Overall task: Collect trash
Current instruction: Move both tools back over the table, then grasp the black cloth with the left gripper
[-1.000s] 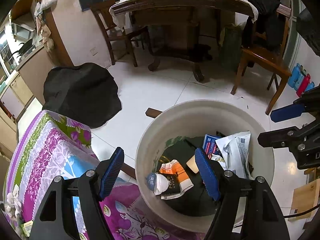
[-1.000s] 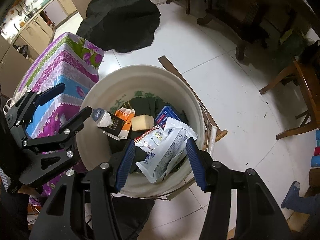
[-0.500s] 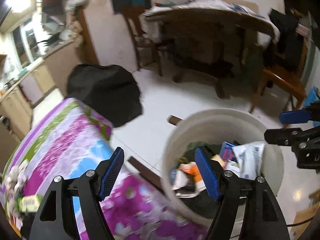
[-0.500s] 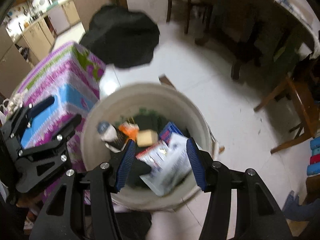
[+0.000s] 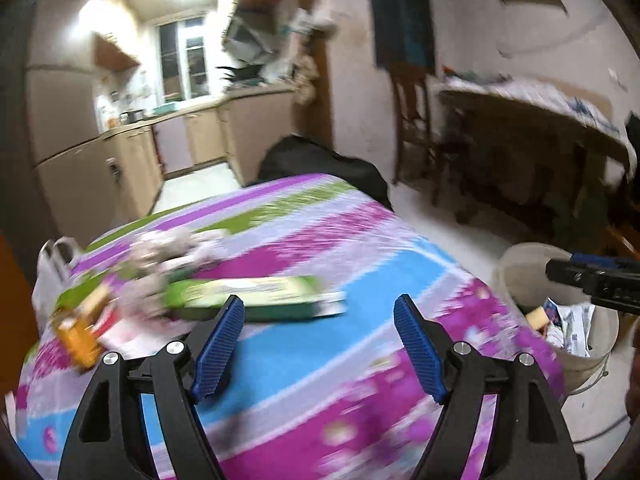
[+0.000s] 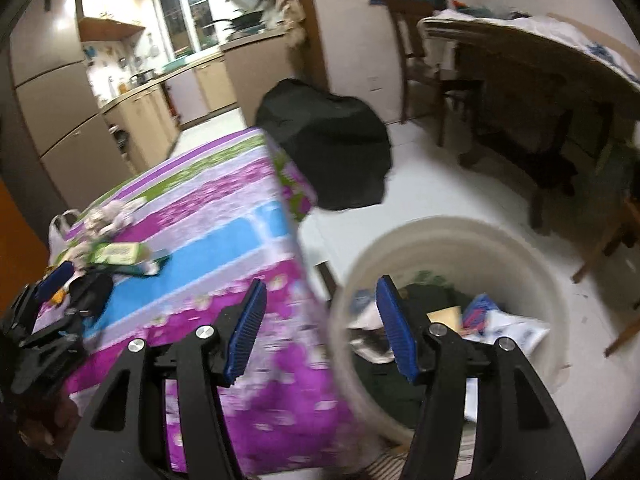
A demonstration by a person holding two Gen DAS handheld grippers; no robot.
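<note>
Swinging in over the worktop (image 5: 360, 248) now, picture smeared with motion. Left gripper (image 5: 318, 308) wide apart and holding nothing, having just opened a touch further, only floral cloth visible between the pads. Right gripper (image 6: 322, 292) about half spread, likewise just widening, likewise empty, hanging over the worktop's edge right beside the bucket (image 6: 440, 228).

Target, most likely: the green box (image 5: 240, 294), lying flat on the cloth straight ahead of the left gripper, just past the fingertips and a little to the left. Long axis running side to side across the view, roughly along the line from one pad to the other. Probably too long to span that way, so looks like a roll of the wrist is needed to pinch the short side. Clearly the left hand's job. Right gripper well apart from the box, closer to the bucket.

Quick count. One green box. One darker flat pack (image 5: 280, 312) touching its near side, possibly tucked beneath, hard to tell through the blur. One orange packet (image 5: 78, 340) further left. One white plastic bag (image 5: 52, 272) at the far corner. A heap of pale crumpled bits (image 5: 172, 246) behind the box, number impossible to tell. One bucket on the floor, several wrappers already inside. Two grippers, both free.
</note>
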